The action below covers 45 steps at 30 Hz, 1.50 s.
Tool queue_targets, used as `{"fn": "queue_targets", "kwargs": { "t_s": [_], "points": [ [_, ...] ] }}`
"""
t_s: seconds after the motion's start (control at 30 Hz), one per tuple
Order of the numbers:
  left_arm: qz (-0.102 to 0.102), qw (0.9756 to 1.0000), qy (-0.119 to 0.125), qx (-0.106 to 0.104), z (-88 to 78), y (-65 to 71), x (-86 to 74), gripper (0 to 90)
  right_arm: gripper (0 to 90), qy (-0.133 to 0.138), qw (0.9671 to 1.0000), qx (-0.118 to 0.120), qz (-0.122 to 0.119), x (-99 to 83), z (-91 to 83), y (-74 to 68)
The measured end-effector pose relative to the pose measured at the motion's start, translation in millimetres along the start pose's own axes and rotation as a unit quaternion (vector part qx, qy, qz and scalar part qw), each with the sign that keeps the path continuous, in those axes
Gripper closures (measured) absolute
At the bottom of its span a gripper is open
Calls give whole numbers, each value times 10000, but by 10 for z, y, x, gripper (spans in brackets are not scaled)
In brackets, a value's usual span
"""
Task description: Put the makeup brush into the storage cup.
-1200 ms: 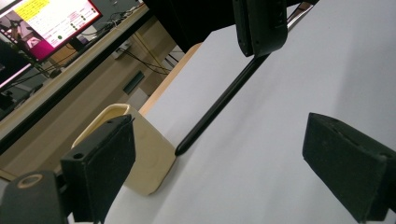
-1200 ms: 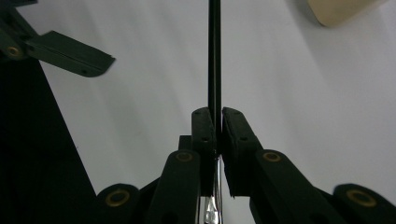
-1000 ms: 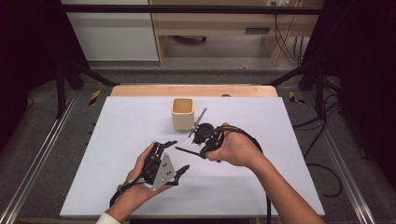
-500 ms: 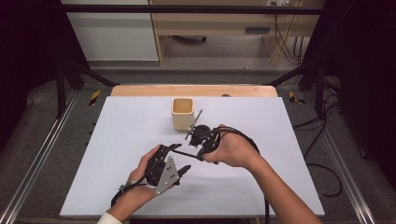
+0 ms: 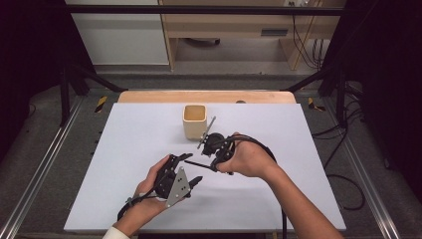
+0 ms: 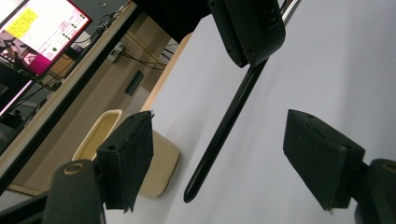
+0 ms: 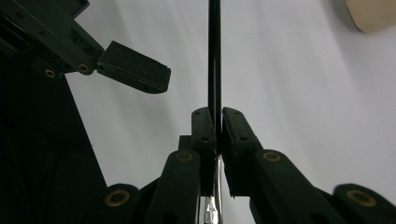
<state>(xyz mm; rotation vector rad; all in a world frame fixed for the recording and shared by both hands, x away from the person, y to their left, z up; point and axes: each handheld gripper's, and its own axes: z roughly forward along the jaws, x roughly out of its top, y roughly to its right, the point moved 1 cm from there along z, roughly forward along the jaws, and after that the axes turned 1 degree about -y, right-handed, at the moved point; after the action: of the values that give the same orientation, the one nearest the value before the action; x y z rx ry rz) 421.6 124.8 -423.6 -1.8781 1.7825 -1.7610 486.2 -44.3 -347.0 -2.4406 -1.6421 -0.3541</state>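
- Sitting toward the far middle of the white table: one cream cup, squarish with rounded corners and an open top. Its inside is not visible enough to say what it holds; in the left gripper view the cup shows a smooth, matte wall and a paler rim.
- Count: one cup, one slim black stick, two grippers, two hands.
- Stick: thin, straight, black, glossy, with a rounded end. A silvery metal end pokes out on the far side of the right gripper, toward the cup. In the left gripper view the stick runs down from the other gripper's pads, rounded tip lowest, in the air above the table sheet.
- Right gripper: clenched on the stick. In its own view the right gripper has both pads pressed against the stick, which runs straight up between them. It sits just in front of the cup, apart from it.
- Left gripper: released, nothing pinched. Its jaws have just been closing a little; in its own view the left gripper has the stick's tip between the two pads with clear space on both sides.
- Pads: black, blocky, matte, a little rough at the edges. Arms are black with brass-coloured pins.
- Table surface is plain, flat white sheet; a pale wood strip edges its far side.
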Motion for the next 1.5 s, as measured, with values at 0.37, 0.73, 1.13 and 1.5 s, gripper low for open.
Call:
{"fn": "queue_targets", "kwargs": {
  "t_s": [0.37, 0.73, 1.13, 1.5],
  "points": [
    [94, 9999, -65, -28, 25, 27, -1, 251, 839, -60, 10000, 4, -37, -1, -6, 5],
    [314, 9994, -74, -80, 90, 90, 25, 340, 839, -116, 9999, 43, -57, 4, 20, 6],
    [552, 9983, -151, -136, 175, 182, 38, 538, 839, -109, 9998, 131, -117, 17, 26, -24],
    [552, 9982, -182, -132, 179, 177, 28, 672, 839, -151, 9997, 180, -106, 32, 54, -47]
  ]
}}
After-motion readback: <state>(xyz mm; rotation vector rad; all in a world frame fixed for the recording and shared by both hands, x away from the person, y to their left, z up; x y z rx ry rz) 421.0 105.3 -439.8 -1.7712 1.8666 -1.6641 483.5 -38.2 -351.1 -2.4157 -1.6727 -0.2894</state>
